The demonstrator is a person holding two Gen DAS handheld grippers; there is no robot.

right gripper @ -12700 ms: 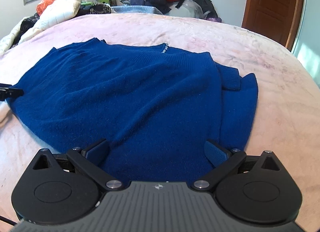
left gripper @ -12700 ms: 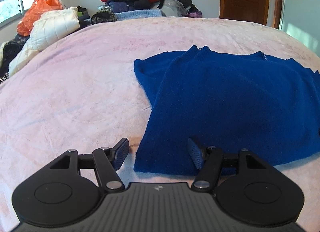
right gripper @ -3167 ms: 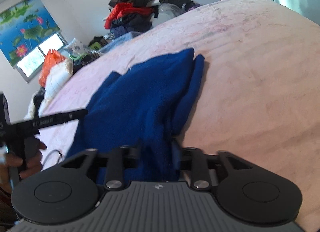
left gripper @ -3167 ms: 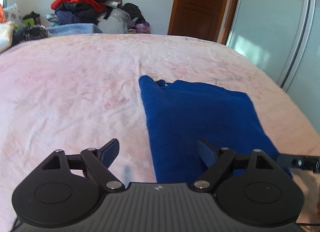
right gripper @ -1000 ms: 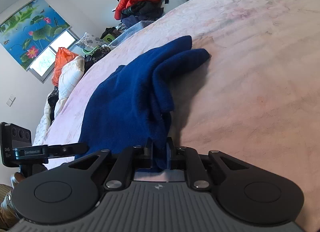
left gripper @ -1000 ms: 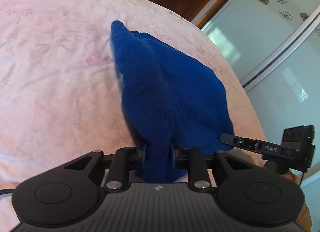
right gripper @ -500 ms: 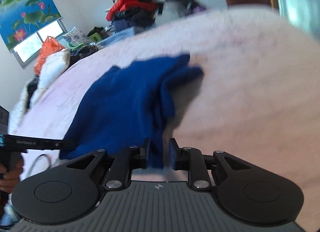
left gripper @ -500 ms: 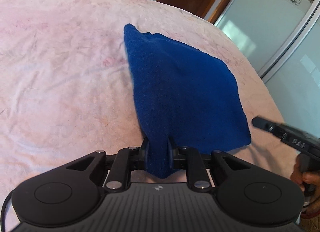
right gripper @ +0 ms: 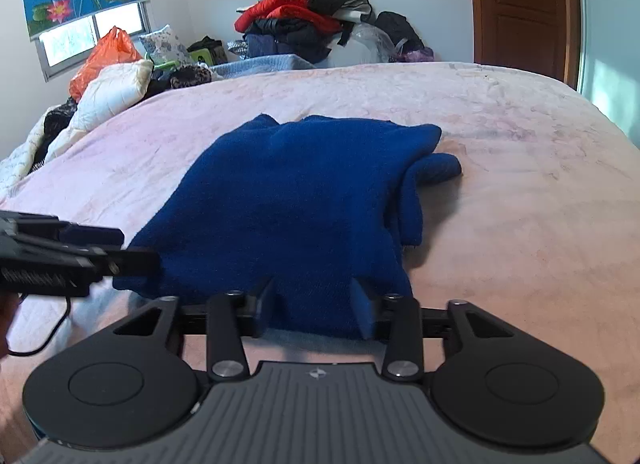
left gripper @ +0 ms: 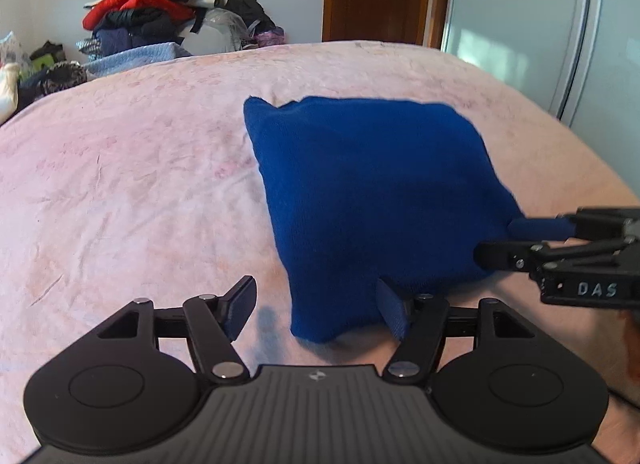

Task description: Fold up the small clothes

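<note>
Sweater, dark blue knit, soft and limp (left gripper: 372,199), folded into a rough square on pink quilted bedspread (left gripper: 120,183); likely light, best pinched at near hem corners. Left gripper (left gripper: 316,306) spread wide, right gripper (right gripper: 314,310) parted around near hem, neither holding. Heap of clothes (right gripper: 304,23) far behind, nothing obstructing.

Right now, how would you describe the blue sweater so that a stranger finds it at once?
Look at the wide pink bed that fills the room. The sweater lies folded on its middle, just ahead of the two open grippers, left and right. It is the only dark blue thing on the bed; the other clothes are in a pile against the far wall.
</note>
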